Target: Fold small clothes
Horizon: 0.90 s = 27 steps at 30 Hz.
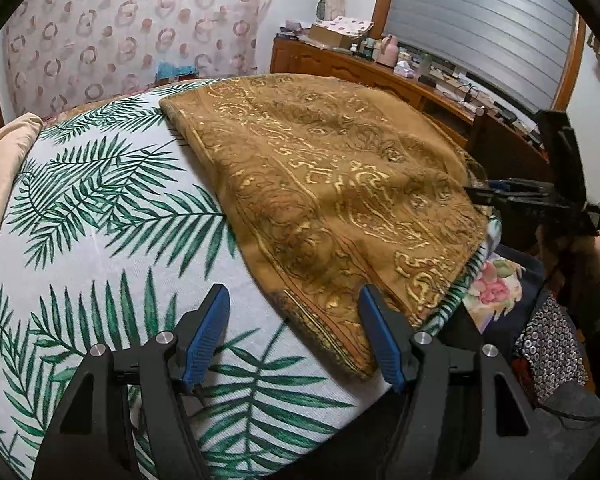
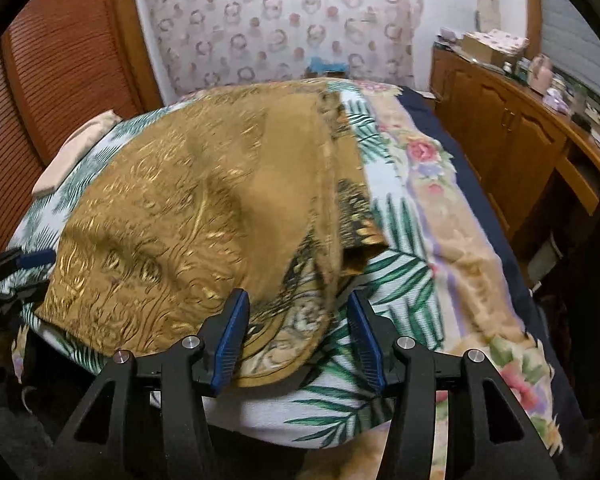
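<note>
One brown gold-patterned cloth (image 1: 332,196) lies folded on the palm-leaf sheet (image 1: 100,216). Its near corner sits between the spread jaws of the right gripper (image 2: 296,332) — released, nothing pinched. The left gripper (image 1: 294,328) gapes empty, cloth edge beside its right finger. One beige pillow (image 1: 4,168) lies far left — one wooden dresser (image 1: 384,76) beyond.

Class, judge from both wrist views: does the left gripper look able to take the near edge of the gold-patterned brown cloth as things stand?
Probably yes. The left gripper is open, and the brown cloth has its near edge lying flat on the leaf-print sheet just beyond its right finger, with nothing between.
</note>
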Tool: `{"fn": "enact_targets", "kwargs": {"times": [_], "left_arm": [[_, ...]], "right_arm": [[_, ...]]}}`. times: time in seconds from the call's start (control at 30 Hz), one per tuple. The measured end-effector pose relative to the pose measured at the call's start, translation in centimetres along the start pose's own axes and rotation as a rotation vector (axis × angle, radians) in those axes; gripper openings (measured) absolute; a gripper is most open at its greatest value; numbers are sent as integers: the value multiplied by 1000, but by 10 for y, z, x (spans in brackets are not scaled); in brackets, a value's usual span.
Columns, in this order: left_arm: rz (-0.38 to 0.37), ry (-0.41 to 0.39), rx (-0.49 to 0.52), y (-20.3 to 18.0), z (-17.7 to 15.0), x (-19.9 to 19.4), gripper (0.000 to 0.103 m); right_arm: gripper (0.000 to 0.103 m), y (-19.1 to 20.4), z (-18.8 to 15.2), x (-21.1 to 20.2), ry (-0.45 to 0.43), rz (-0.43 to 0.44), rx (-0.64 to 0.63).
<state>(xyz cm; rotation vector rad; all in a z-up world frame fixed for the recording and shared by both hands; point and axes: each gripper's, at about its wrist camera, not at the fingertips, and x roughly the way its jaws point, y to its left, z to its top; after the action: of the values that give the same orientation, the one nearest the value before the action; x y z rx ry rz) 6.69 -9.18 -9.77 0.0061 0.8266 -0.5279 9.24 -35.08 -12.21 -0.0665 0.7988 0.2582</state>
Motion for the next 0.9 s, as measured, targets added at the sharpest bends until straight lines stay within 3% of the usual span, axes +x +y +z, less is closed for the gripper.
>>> {"fn": "enact_targets", "kwargs": {"times": [0.07,0.23,0.37,0.43,0.6,0.7,0.87,0.9], "left_arm": [[-18,-5,-4,-1,-2,-2,63],[-55,-2,10,-7,-6,-4,40],[-62,-1,33,-14,-8,-5,26],[-67,-5,39,-16,-7,-6,14],[-64,-28,40,-18,-4,-11,8],[-77,-57,29,-19,1,-17,7],[-97,-114,23,-20,11,-32,7],[-100,-122,23,-21,14,-34,7]], "right_arm": [[53,-1,1,0,-3,4,-3],[53,-8,0,-4,-9,12,16],[62,-14,-3,-5,-21,-31,26],[62,-14,-4,-4,-27,-32,29],[62,-7,-9,-5,-33,-13,17],[49,-6,-9,-5,-35,18,11],[11,-5,-8,-4,-27,89,16],[10,-6,-8,-7,-39,109,25]]}}
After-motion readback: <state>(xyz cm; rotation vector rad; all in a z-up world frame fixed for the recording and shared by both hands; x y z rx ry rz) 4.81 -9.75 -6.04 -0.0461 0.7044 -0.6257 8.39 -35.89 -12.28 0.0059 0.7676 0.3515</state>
